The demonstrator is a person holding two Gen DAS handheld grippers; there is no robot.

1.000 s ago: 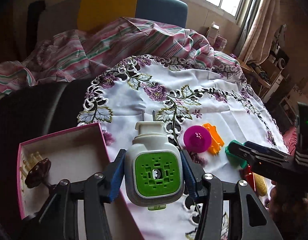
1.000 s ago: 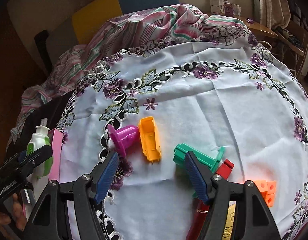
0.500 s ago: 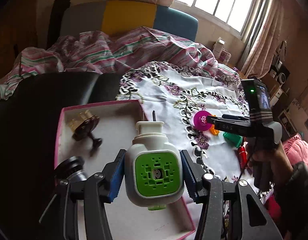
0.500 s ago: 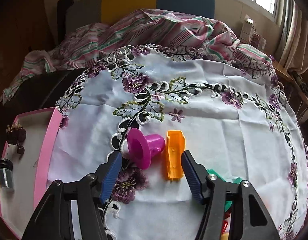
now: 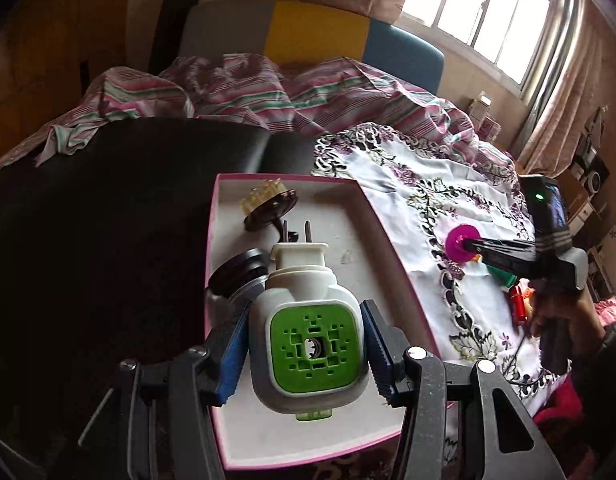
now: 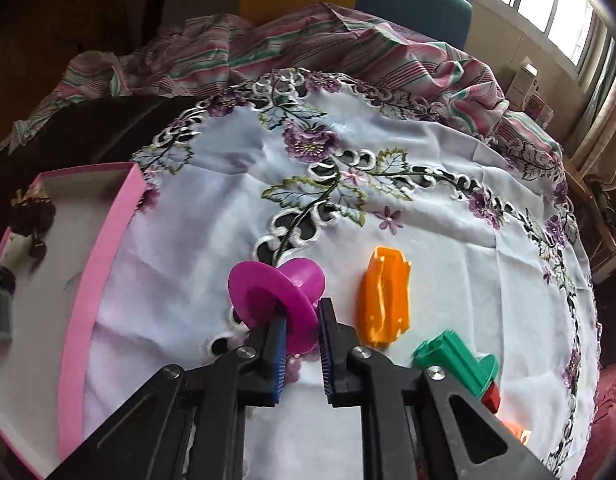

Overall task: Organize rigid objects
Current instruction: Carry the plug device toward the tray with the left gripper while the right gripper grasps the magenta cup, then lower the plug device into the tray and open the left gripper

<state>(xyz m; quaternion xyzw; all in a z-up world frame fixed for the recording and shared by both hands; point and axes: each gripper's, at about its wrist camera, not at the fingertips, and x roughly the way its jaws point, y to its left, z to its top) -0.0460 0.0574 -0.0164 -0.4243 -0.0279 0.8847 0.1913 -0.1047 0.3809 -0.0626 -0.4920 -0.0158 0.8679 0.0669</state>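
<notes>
Currently, white plastic plug-in unit w/ green vented face (image 5: 308, 332) sits pinched between pads of left gripper (image 5: 303, 350), prongs pointing away, held above pink-rimmed shallow cardboard box (image 5: 372, 208). Box already contains a brown disc-shaped piece w/ stem (image 5: 269, 210) and a black-capped jar (image 5: 239, 272).

Right gripper (image 6: 301, 350) has just been closing; jaws now pinch the brim of a magenta hat-shaped plastic piece (image 6: 277, 294) lying on the cloth. Orange plastic block (image 6: 384, 296) just beside it; green plastic piece (image 6: 454, 358) nearer the right finger.

Risks, as judged:
- Brim grip is thin and edge-on; piece may pivot or pop out on lifting.
- Plug-in unit released from height could knock the jar or bounce off the box rim.

Surface: white tablecloth w/ purple floral embroidery (image 6: 428, 240), wrinkled, may drag. Room: striped fabric (image 5: 243, 84) heaped behind, window (image 5: 488, 12) upper right.
</notes>
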